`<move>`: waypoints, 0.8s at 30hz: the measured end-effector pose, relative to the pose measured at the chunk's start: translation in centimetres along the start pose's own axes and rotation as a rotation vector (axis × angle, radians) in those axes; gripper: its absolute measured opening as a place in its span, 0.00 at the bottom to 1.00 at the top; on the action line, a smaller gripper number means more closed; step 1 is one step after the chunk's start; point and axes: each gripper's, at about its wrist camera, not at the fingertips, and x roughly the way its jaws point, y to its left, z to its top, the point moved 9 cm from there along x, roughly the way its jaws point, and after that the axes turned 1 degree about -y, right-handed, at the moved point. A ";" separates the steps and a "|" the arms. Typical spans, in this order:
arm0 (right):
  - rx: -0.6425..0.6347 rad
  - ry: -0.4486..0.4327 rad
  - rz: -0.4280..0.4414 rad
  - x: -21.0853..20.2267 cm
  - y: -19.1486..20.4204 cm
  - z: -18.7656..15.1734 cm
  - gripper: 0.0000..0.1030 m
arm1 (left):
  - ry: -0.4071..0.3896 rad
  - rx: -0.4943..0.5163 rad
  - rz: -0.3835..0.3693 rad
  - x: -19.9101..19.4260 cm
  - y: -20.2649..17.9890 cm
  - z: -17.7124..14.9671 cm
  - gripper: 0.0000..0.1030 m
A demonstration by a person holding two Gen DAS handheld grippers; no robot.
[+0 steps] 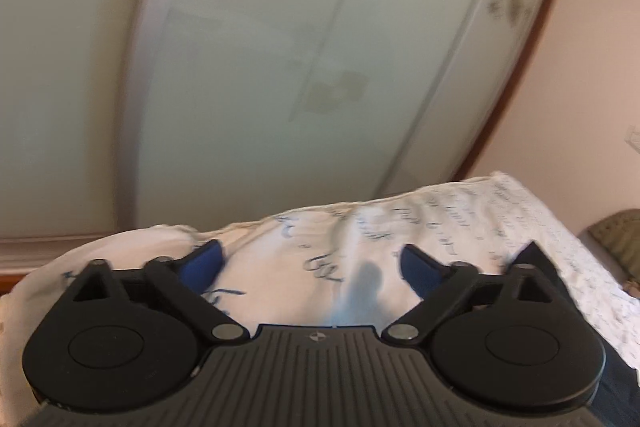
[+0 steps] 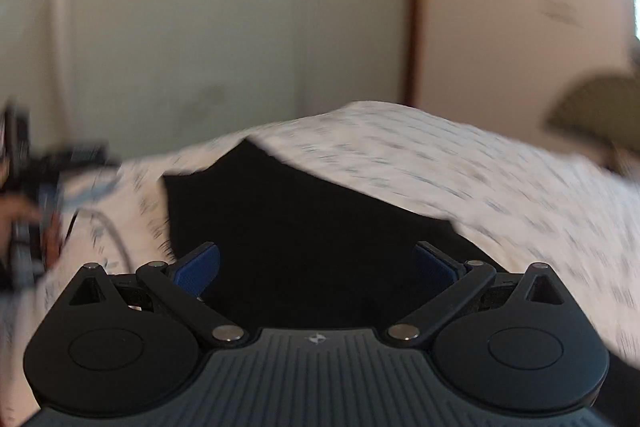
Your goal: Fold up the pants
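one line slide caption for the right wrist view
Open right gripper poised over black pants on a script-print bedsheet.

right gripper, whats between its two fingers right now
In the right wrist view, the right gripper is open, and only the black pants show in the gap between its blue pads, lying on the white printed bedsheet. Contact is unclear.

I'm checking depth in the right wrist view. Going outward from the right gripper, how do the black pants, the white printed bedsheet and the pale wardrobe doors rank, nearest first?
From the right gripper:
1. Black pants, directly ahead between the open fingers.
2. White printed bedsheet, beyond and to the right of the pants.
3. Pale wardrobe doors, background behind the bed.
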 end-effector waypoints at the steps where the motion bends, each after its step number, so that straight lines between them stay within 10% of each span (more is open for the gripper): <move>1: -0.066 0.020 0.017 1.9 1.9 0.4 1.00 | 0.005 -0.003 -0.016 0.0 0.1 -0.1 0.97; 8: -0.306 0.089 0.065 9.6 9.3 1.7 1.00 | 0.009 -0.099 -0.076 -0.4 0.9 -0.6 0.97; 19: -0.499 0.056 -0.162 13.7 11.1 2.8 0.98 | 0.010 -0.127 -0.110 -0.8 1.1 -0.3 0.98; 22: -0.435 0.093 -0.028 13.7 11.7 2.5 0.34 | 0.014 -0.129 -0.111 -0.7 1.1 -0.3 0.98; 24: -0.455 0.078 -0.037 13.7 12.1 2.5 0.28 | 0.017 -0.126 -0.110 -0.7 1.1 -0.1 0.98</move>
